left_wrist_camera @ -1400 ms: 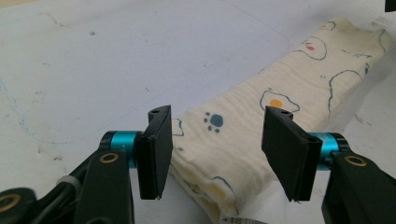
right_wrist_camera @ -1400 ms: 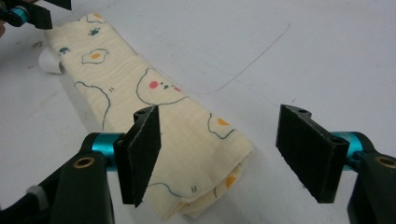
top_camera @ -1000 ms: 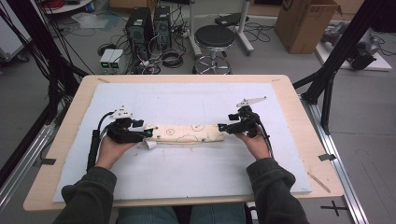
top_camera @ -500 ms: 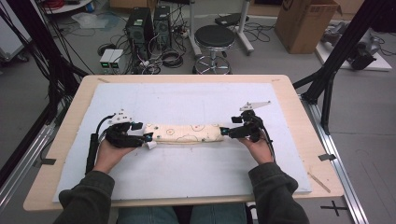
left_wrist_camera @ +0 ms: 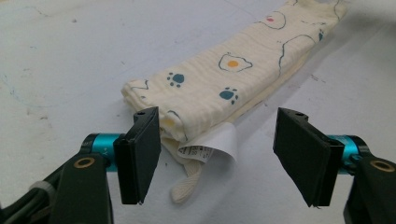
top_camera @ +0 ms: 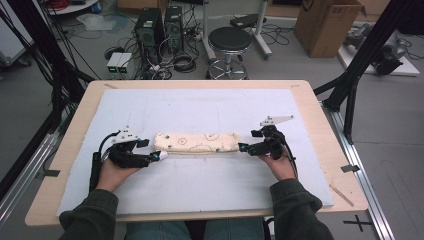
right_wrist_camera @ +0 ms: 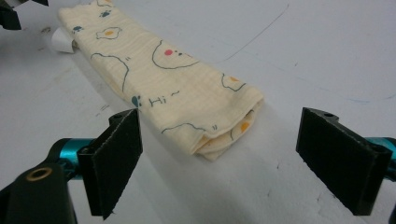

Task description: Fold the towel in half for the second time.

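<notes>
In the high view, one cream-coloured folded cloth with small printed cartoon figures (top_camera: 196, 143) lies as a long narrow bundle across the middle of the pale blue mat (top_camera: 200, 107) that covers the light wooden tabletop (top_camera: 320, 107). Two hand-held grippers flank it, one at each end: the left hand-held gripper (top_camera: 156, 156) sits at the cloth's left end and the right hand-held gripper (top_camera: 243, 148) at its right end, each held in one of the person's hands, with dark sleeves entering from the bottom edge. In the left gripper view, the left hand-held gripper (left_wrist_camera: 222, 156) has its two black jaws spread wide, having just been opening, and the near end of the cloth (left_wrist_camera: 224, 79) lies on the mat between and just beyond them, no pad pressing on it. One white care label (left_wrist_camera: 212, 147) and one short cream loop (left_wrist_camera: 187, 184) stick out from that end, between the jaws. In the right gripper view, the right hand-held gripper (right_wrist_camera: 224, 163) also stands spread, its jaws having just been opening, and the cloth's (right_wrist_camera: 163, 88) other folded end lies flat on the mat between the two jaws, clear of both pads. The cloth runs away from it toward the upper left, where the white label (right_wrist_camera: 60, 39) shows at the far end.
</notes>
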`<control>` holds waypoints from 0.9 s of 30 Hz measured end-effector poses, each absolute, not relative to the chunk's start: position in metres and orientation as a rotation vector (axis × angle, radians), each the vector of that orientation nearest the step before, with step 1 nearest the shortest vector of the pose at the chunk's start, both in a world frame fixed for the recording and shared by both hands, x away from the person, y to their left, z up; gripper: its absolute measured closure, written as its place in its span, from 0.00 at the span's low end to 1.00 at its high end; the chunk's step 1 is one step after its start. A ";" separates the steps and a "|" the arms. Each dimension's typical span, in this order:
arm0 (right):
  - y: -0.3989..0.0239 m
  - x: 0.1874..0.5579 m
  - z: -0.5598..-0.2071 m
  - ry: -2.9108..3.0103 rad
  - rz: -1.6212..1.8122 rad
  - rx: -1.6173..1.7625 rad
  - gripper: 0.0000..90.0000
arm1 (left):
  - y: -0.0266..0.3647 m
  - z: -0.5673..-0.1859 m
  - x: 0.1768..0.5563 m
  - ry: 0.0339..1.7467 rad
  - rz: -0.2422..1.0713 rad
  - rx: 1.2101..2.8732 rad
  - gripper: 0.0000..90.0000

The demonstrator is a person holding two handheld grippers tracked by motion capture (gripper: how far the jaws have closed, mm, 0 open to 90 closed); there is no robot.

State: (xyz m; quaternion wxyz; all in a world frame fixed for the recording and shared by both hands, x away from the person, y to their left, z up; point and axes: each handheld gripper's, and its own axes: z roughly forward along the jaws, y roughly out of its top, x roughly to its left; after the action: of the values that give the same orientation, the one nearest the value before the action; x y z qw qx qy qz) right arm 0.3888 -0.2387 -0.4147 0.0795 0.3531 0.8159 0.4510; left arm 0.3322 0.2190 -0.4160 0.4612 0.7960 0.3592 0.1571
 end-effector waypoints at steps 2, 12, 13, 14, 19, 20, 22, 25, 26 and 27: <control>-0.240 0.387 -0.415 2.444 1.341 1.048 0.15 | 0.219 -0.417 0.330 0.887 0.387 1.956 0.36; -0.247 0.376 -0.416 2.426 1.353 1.048 0.14 | 0.220 -0.414 0.319 0.873 0.412 1.958 0.34; -0.248 0.375 -0.416 2.423 1.354 1.047 0.14 | 0.221 -0.415 0.318 0.872 0.412 1.958 0.34; -0.248 0.374 -0.416 2.421 1.353 1.044 0.14 | 0.221 -0.416 0.317 0.879 0.405 1.956 0.34; -0.248 0.368 -0.416 2.429 1.337 1.040 0.14 | 0.224 -0.417 0.314 0.887 0.416 1.959 0.34; -0.249 0.367 -0.416 2.432 1.333 1.036 0.14 | 0.224 -0.417 0.313 0.887 0.418 1.958 0.33; -0.250 0.365 -0.417 2.431 1.326 1.028 0.14 | 0.224 -0.417 0.311 0.887 0.419 1.957 0.33; -0.252 0.362 -0.417 2.424 1.323 1.029 0.14 | 0.224 -0.418 0.307 0.886 0.419 1.955 0.33; -0.253 0.361 -0.417 2.425 1.321 1.030 0.14 | 0.225 -0.418 0.306 0.880 0.418 1.960 0.33; -0.254 0.360 -0.417 2.423 1.319 1.031 0.14 | 0.225 -0.418 0.305 0.880 0.418 1.960 0.33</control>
State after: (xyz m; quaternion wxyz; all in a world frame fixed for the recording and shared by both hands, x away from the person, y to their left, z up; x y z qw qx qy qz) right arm 0.3596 -0.2538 -0.4173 0.0983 0.3484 0.8188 0.4456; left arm 0.3049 0.2249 -0.4179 0.4585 0.7958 0.3573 0.1698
